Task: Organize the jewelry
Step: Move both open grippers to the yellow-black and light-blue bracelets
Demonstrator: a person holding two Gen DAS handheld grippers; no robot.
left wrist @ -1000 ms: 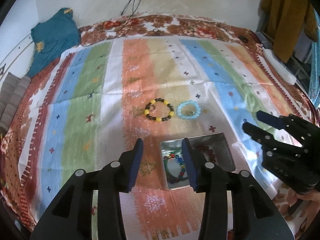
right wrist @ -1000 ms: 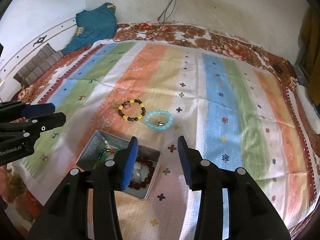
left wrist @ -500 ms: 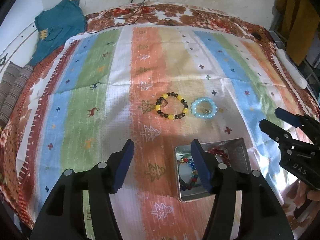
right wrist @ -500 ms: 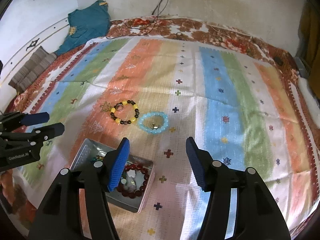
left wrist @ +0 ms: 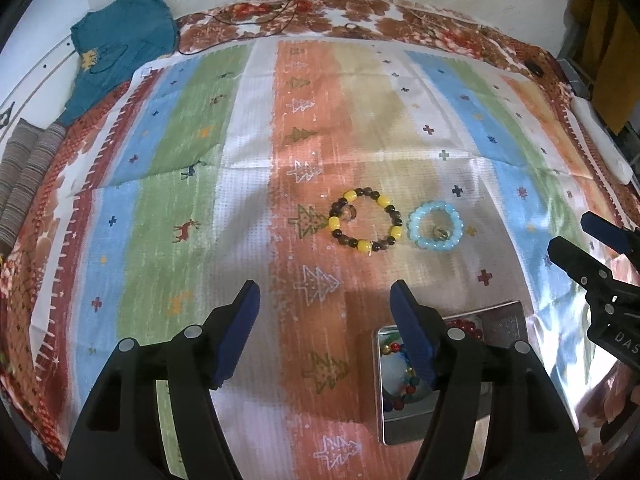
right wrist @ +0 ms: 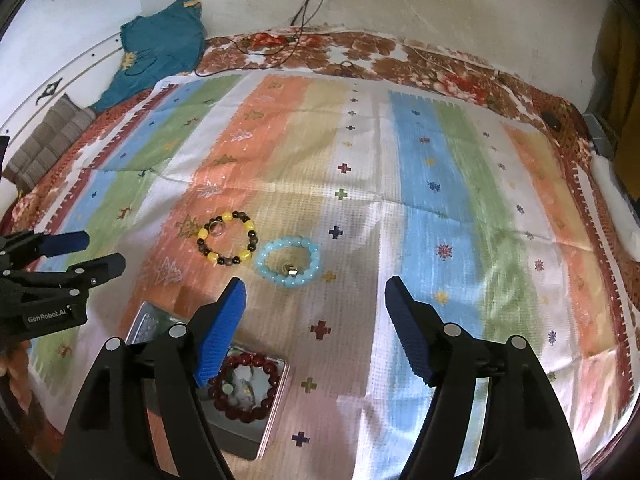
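A yellow-and-brown bead bracelet (left wrist: 365,221) (right wrist: 227,242) lies on the striped cloth with a small ring inside its loop. Beside it to the right lies a pale blue bead bracelet (left wrist: 435,231) (right wrist: 288,262) with a small metal piece in its middle. A shallow metal tin (left wrist: 504,324) (right wrist: 276,412) nearer me holds a red bead bracelet (right wrist: 245,386) and a multicoloured one (left wrist: 402,376). My left gripper (left wrist: 325,300) hovers short of the yellow bracelet, jaws opening, nothing between them. My right gripper (right wrist: 314,296) hovers just short of the blue bracelet, jaws opening, also empty.
The striped cloth (left wrist: 168,208) covers a floral bedspread (right wrist: 360,52). A teal garment (left wrist: 120,52) and folded grey fabric (left wrist: 28,176) lie at the far left. Cables (right wrist: 280,52) run from the wall onto the bed. A white object (left wrist: 600,140) lies at the right edge.
Both grippers' jaws have spread wider. Both have moved forward and down toward the two bracelets, so the tin now sits lower in each view.
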